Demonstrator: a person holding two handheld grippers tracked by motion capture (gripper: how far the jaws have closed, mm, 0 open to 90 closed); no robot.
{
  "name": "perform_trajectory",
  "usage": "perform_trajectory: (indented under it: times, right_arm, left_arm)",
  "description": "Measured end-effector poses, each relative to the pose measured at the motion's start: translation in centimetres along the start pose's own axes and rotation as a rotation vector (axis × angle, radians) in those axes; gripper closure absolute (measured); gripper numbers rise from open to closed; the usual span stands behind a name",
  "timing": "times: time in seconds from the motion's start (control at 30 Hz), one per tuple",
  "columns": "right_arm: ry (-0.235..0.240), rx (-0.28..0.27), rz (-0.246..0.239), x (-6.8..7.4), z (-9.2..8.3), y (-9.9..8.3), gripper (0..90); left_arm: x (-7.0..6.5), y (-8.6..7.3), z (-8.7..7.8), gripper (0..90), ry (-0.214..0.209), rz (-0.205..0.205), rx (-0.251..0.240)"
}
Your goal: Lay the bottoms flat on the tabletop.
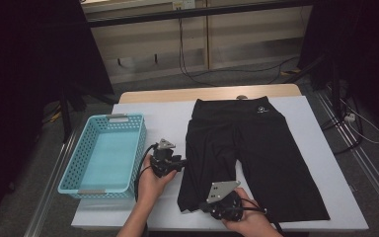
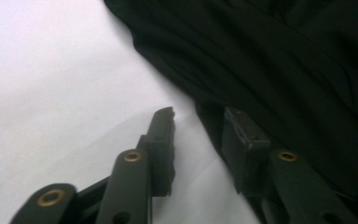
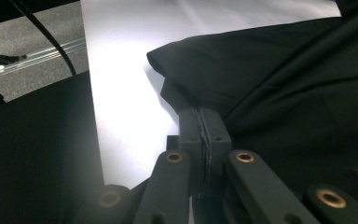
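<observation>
Shorts [image 1: 256, 148], black, lay flat on the white table [image 1: 325, 197], waistband far, legs toward the person, long axis front to back. Left gripper [image 1: 181, 163] stood at the left leg's outer edge, cloth to its right, jaws parted around the hem, not yet pinching. Right gripper [image 3: 200, 126] was clamped on the same leg's bottom hem.

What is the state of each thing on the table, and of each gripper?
black shorts: lying flat, left leg hem lifted and bunched.
blue basket: upright, empty.
left gripper: open, jaws astride the shorts' edge.
right gripper: shut on the shorts' hem.
table: covered with a white sheet.
</observation>
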State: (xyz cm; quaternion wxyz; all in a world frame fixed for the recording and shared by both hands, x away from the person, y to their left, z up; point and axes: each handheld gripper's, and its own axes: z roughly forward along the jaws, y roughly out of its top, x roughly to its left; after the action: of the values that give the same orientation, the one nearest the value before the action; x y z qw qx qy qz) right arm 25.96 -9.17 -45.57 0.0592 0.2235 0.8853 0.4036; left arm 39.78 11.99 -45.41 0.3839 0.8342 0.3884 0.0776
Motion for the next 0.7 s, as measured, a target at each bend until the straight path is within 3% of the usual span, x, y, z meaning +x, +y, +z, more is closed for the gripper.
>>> perform_trajectory:
  times: [0.07,0.13,0.33,0.7]
  right_arm:
    - [0.002,0.0,-0.001,0.0,0.0,0.0,89.3]
    - [0.003,0.0,0.001,0.0,0.0,0.0,89.3]
    - [0.003,0.003,-0.013,0.0,0.0,0.0,89.3]
    - [0.021,-0.017,-0.002,0.1,-0.3,0.3,89.4]
  left_arm:
    - [-0.1,0.0,0.1,71.5,-0.04,-0.022,0.005]
    - [-0.1,0.0,0.0,75.5,-0.027,-0.003,0.013]
    - [-0.2,0.0,0.1,88.8,-0.078,-0.03,0.036]
    - [0.4,0.2,-1.1,90.0,-0.084,-0.059,0.025]
